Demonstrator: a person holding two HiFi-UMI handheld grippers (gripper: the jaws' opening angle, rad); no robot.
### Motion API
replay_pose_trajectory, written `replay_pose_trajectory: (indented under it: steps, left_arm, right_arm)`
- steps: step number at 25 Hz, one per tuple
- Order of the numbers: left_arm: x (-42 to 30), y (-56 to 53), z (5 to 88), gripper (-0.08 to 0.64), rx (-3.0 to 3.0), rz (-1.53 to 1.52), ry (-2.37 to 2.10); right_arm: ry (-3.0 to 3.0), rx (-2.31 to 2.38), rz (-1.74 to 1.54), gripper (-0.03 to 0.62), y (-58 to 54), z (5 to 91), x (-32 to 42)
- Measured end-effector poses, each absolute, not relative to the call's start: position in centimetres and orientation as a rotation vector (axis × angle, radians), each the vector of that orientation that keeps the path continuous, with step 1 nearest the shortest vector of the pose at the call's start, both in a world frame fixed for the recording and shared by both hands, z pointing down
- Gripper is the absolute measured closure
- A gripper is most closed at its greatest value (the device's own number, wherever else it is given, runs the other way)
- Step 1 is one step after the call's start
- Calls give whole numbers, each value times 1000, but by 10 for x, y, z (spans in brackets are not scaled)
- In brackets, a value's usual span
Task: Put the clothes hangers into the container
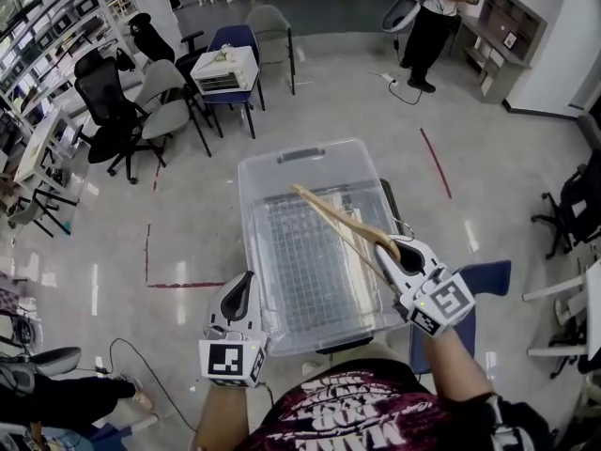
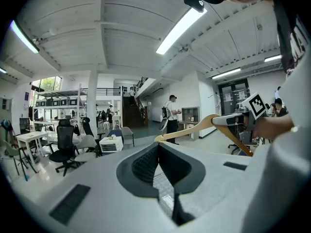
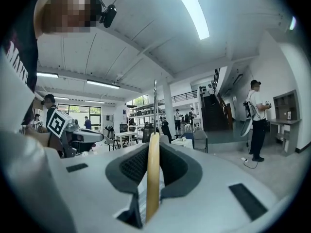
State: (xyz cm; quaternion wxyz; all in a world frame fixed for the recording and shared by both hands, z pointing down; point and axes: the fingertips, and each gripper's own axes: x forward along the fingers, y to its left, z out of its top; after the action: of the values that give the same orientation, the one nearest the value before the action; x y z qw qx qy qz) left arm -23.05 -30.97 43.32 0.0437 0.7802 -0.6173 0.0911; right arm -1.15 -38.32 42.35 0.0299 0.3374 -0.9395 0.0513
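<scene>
My right hand-held gripper (image 1: 394, 250) is clamped on a wooden clothes hanger (image 1: 338, 222). The hanger juts out ahead of it, over the clear container (image 1: 252, 205) just below and in front. My left hand-held gripper (image 1: 246, 285) hovers by the container's near left corner, jaws together, holding nothing.

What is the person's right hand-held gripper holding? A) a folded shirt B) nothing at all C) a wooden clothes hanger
C: the right hand-held gripper is clamped on a wooden clothes hanger, seen over the clear plastic box.
</scene>
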Motion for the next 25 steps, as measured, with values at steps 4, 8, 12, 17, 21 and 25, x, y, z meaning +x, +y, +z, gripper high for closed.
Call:
replay_pose_trajectory:
  steps: [4, 8, 12, 17, 21, 25]
  left_arm:
    - [-224, -330, 437, 554, 2373, 308, -1884]
    - [-222, -343, 454, 554, 2349, 350, -1865]
    - [-225, -354, 480, 554, 2306, 389, -1846]
    - [-225, -354, 495, 554, 2282, 397, -1827]
    - [-220, -348, 504, 554, 2281, 423, -1803]
    - [-212, -347, 513, 554, 2288, 441, -1786]
  right_arm:
    - [-2880, 988, 231, 531, -404, 446, -15]
    - [-2843, 935, 304, 531, -419, 480, -22]
    - [-2783, 870, 418, 531, -430, 527, -31]
    - [-2687, 778, 531, 531, -426, 591, -46]
    - [-2601, 731, 664, 531, -421, 648, -55]
    - [-2510, 674, 793, 531, -425, 705, -72]
